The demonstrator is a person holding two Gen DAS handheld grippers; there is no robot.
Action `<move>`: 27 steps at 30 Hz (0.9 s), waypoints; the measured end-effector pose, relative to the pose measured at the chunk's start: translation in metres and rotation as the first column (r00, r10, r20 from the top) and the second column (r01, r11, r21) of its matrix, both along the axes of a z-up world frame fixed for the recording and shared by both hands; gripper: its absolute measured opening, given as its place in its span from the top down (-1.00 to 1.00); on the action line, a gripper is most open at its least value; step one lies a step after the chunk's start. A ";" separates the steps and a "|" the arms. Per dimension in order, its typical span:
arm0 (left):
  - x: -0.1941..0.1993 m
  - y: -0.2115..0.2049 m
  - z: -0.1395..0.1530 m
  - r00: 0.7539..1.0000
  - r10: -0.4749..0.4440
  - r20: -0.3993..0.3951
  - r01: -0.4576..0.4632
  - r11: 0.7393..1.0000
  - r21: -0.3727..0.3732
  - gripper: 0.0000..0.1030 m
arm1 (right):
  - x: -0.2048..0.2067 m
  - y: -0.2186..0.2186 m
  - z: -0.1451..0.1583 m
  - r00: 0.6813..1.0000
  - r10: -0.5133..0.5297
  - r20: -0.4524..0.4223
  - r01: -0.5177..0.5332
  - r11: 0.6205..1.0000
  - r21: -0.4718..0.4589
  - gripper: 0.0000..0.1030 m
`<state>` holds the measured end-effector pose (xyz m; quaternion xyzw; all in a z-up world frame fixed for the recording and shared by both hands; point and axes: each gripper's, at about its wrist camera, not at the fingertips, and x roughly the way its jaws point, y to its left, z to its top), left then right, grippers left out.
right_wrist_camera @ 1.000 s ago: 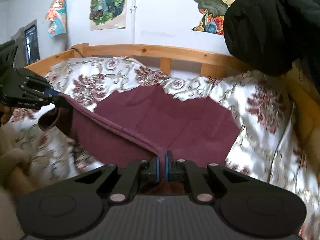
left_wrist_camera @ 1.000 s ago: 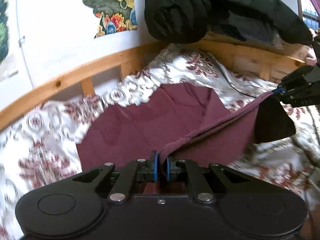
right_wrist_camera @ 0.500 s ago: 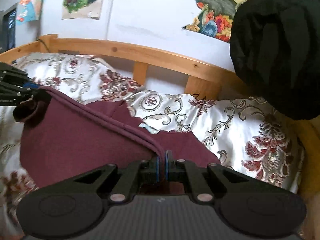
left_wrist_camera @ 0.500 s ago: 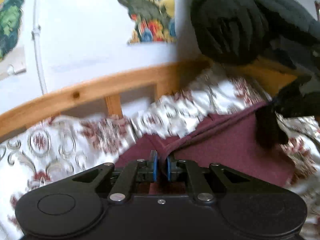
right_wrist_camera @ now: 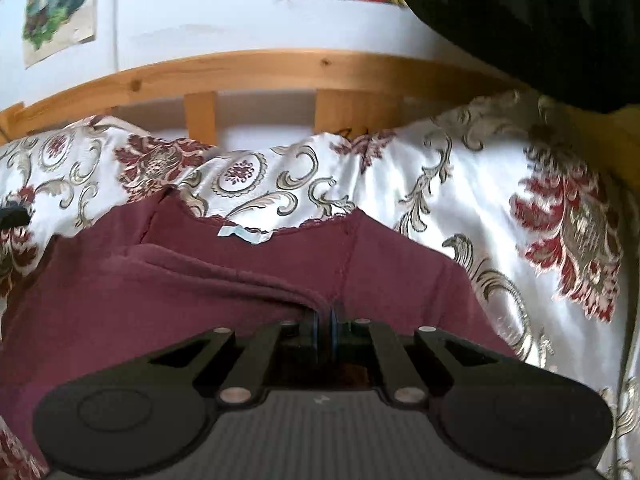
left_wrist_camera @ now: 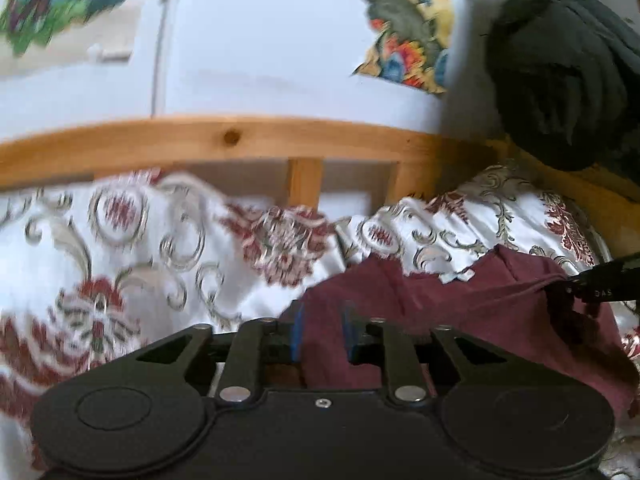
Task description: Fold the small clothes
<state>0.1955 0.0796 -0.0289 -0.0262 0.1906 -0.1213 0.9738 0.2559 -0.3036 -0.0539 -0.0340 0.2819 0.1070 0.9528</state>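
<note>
Near the bedspread (right_wrist_camera: 460, 184) edge, maroon garment (right_wrist_camera: 200, 292), seemingly folded.

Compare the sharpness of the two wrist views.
Left wrist view: motion blur smears the floral bedspread and wall posters, though its gripper body stays crisp. Right wrist view: sharper, with the maroon garment and its label readable; both bend the wooden rail.

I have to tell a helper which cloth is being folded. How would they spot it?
Find the wooden bed rail and the white floral bedspread below it. The maroon garment lies on that spread: plain dark red, with a pale blue neck label.
</note>
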 end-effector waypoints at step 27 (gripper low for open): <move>0.019 0.005 -0.046 0.970 -0.078 -0.230 0.044 0.988 -0.150 0.73 | -0.069 0.018 -0.042 0.984 0.081 0.161 -0.026 0.949 -0.314 0.02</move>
